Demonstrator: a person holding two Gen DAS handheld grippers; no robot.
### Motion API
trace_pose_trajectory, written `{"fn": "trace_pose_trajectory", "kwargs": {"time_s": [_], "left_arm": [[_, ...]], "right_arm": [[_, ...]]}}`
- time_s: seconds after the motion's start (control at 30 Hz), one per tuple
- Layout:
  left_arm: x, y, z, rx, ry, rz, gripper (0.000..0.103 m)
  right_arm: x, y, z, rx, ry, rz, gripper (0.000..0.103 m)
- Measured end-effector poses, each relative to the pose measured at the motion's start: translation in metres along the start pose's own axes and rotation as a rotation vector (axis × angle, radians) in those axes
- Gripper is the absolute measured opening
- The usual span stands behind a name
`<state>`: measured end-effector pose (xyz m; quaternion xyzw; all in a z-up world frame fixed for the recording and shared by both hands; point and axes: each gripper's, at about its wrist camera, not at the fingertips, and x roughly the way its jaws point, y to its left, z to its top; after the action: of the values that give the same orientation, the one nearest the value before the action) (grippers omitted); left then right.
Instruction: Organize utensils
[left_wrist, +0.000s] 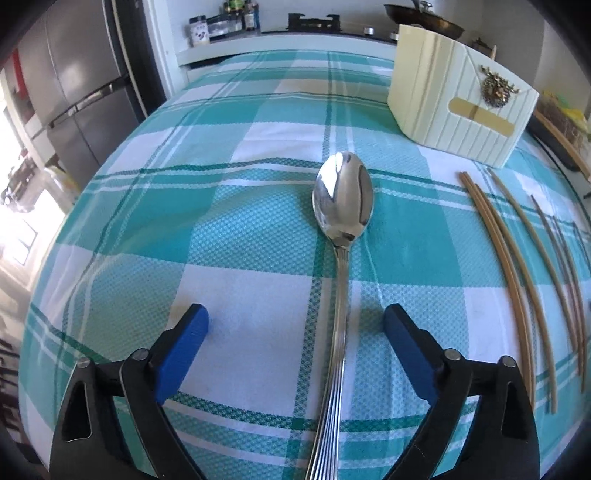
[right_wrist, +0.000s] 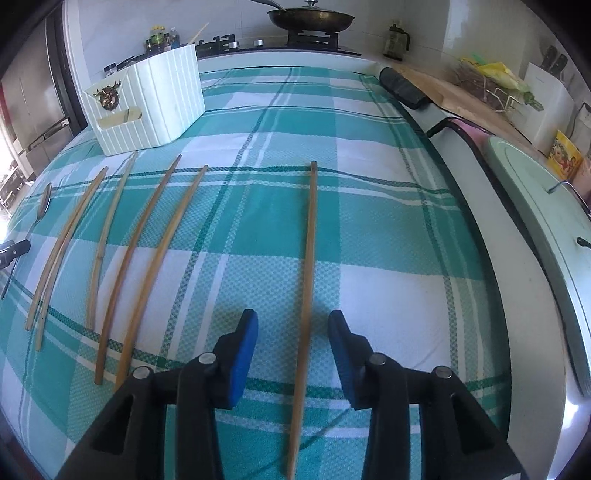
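A steel spoon (left_wrist: 341, 206) lies on the teal checked tablecloth (left_wrist: 221, 229), bowl pointing away. My left gripper (left_wrist: 295, 321) is open, its blue pads on either side of the spoon's handle. A single wooden chopstick (right_wrist: 308, 266) lies lengthwise on the cloth. My right gripper (right_wrist: 293, 325) is open around its near half. Several more chopsticks (right_wrist: 147, 251) lie side by side to the left; they also show in the left wrist view (left_wrist: 517, 266). A cream ribbed utensil holder (right_wrist: 147, 99) stands at the back left, and in the left wrist view (left_wrist: 458, 103) at the back right.
A stove with a lidded pan (right_wrist: 310, 16) and jars (right_wrist: 160, 38) stand behind the table. A fridge (left_wrist: 81, 92) is at the left. A pale green round lid (right_wrist: 546, 214) and a wooden board (right_wrist: 461, 96) sit on the right counter.
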<state>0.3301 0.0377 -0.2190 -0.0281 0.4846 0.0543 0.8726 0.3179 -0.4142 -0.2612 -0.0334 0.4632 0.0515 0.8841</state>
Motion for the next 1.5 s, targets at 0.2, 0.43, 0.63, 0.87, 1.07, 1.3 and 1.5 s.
{"fn": "trace_pose_trajectory", "kwargs": {"time_s": [0.2,0.43,0.63,0.87,1.07,1.3,1.5], "left_arm": [[0.006,0.004,0.005,0.038,-0.009,-0.017,0.103],[0.011,0.003,0.014,0.046,-0.009,-0.02,0.103],[0.015,-0.001,0.022,0.063,0.023,-0.029,0.103],[0.03,-0.015,0.046,0.072,0.036,-0.043,0.102],[0.036,-0.021,0.067,0.088,0.049,-0.058,0.081],[0.03,-0.038,0.072,0.155,0.038,-0.069,0.041],[-0.017,-0.021,0.073,0.122,-0.043,-0.127,0.041]], "right_arm": [[0.014,-0.007,0.016,-0.016,-0.076,0.025,0.041],[0.022,-0.009,0.027,-0.016,-0.094,0.029,0.041],[0.028,-0.011,0.041,-0.035,-0.044,0.047,0.042],[0.043,-0.012,0.068,-0.041,0.018,0.05,0.041],[0.058,-0.006,0.092,-0.017,0.037,0.023,0.04],[0.071,-0.006,0.115,0.049,0.054,-0.007,0.006],[0.029,-0.011,0.113,0.128,-0.054,0.119,0.006]]}}
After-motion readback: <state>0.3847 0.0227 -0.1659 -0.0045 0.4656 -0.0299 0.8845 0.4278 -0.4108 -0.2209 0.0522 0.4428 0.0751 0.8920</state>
